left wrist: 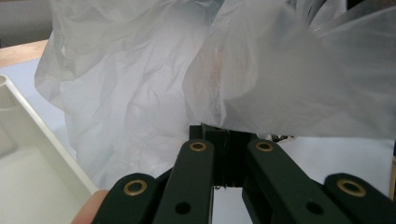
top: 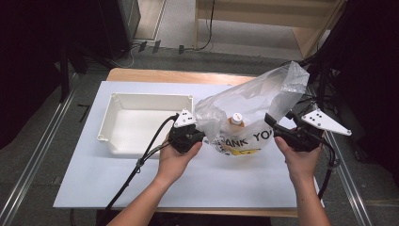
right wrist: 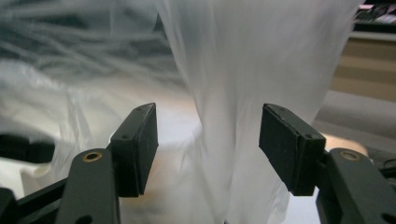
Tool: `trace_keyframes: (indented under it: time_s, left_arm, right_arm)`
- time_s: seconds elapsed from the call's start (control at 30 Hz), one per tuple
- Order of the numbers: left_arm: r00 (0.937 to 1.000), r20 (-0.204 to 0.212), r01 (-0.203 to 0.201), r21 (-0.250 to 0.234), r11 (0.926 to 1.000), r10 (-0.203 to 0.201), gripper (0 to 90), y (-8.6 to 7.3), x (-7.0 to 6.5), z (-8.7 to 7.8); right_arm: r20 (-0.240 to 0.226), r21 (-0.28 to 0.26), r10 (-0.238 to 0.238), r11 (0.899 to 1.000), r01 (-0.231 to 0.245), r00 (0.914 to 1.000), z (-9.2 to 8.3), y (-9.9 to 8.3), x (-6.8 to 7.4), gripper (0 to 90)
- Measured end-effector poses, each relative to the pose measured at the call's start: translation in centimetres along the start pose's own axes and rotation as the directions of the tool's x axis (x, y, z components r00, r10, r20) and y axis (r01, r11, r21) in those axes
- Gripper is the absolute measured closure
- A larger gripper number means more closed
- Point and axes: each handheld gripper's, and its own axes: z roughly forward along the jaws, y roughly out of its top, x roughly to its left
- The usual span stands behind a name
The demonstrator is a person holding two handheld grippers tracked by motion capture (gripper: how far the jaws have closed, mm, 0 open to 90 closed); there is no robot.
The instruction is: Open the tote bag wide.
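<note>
Translucent white plastic bag (top: 254,101): keep left gripper (top: 200,137) jaws clamped on its edge; close the open right gripper (right wrist: 208,147) jaws on the strip between them.

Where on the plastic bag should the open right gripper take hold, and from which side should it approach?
Probably the raised handle strip of the plastic bag, approached level from the bag's right side. The strip hangs upright between the open right gripper fingers, thin enough to pinch; the left gripper already pinches the opposite edge.
</note>
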Motion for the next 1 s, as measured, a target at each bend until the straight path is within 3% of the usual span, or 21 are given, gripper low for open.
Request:
trace_keyframes:
  time_s: [0.07, 0.17, 0.3, 0.5, 0.53, 0.6, 0.63, 0.7, 0.73, 0.77, 0.87, 1.0]
  left_arm:
    - [1.0000, 0.001, 0.001, 0.000, 1.0000, -0.001, 90.0, 0.0, 0.0, 0.0]
    - [1.0000, 0.000, 0.003, -0.002, 1.0000, -0.003, 90.0, -0.2, 0.0, -0.1]
    - [1.0000, -0.002, 0.006, -0.001, 1.0000, -0.006, 90.0, -0.5, 0.3, -0.3]
    - [0.9997, -0.017, 0.015, 0.002, 0.9999, -0.015, 90.0, -0.9, 0.5, -0.5]
    - [0.9989, 0.003, 0.047, -0.025, 0.9986, -0.047, 85.2, -0.9, 0.7, -0.9]
    - [0.9983, 0.017, 0.057, -0.030, 0.9979, -0.056, 79.9, -0.8, 0.8, -1.1]
    - [0.9988, 0.014, 0.048, -0.046, 0.9978, -0.047, 63.5, -0.6, 0.6, -1.5]
    - [0.9991, 0.017, 0.039, -0.058, 0.9976, -0.038, 50.9, -0.5, 0.4, -1.9]
    - [0.9995, 0.012, 0.030, -0.069, 0.9971, -0.030, 50.9, -0.4, 0.2, -2.2]
    - [0.9997, 0.002, 0.023, -0.093, 0.9954, -0.023, 40.0, -0.2, -0.1, -2.8]
    - [1.0000, 0.005, 0.007, -0.128, 0.9917, -0.006, 30.9, 0.4, -0.4, -3.9]
    - [0.9998, 0.015, -0.012, -0.162, 0.9867, 0.014, 25.7, 1.3, -1.1, -5.0]
  right_arm:
    - [0.026, -0.013, -0.008, 1.000, 0.008, 0.9996, 0.0, 0.7, 0.1, 48.6]
    - [0.028, 0.002, -0.011, 1.000, 0.011, 0.9995, 0.3, 1.1, 0.0, 73.5]
    - [0.026, 0.054, -0.020, 0.998, 0.019, 0.9995, 1.3, 0.5, -0.1, 88.6]
    - [0.030, 0.110, -0.026, 0.994, 0.023, 0.9992, 2.7, -1.1, -0.1, 90.0]
    - [0.032, 0.130, -0.037, 0.991, 0.032, 0.9988, 3.3, -1.6, -0.1, 90.0]
    - [0.036, 0.144, -0.043, 0.989, 0.037, 0.9984, 3.6, -1.9, -0.1, 90.0]
    - [0.044, 0.160, -0.052, 0.986, 0.044, 0.9977, 4.0, -2.2, 0.0, 90.0]
    - [0.046, 0.165, -0.037, 0.986, 0.029, 0.9982, 4.3, -2.5, 0.0, 90.0]
    - [0.046, 0.165, -0.037, 0.986, 0.029, 0.9982, 4.3, -2.5, 0.0, 90.0]
    - [0.047, 0.170, -0.037, 0.985, 0.028, 0.9982, 4.5, -2.8, -0.1, 90.0]
    - [0.046, 0.177, -0.033, 0.984, 0.024, 0.9984, 4.6, -3.2, -0.1, 90.0]
    - [0.046, 0.187, -0.040, 0.982, 0.031, 0.9981, 4.8, -3.5, 0.0, 90.0]
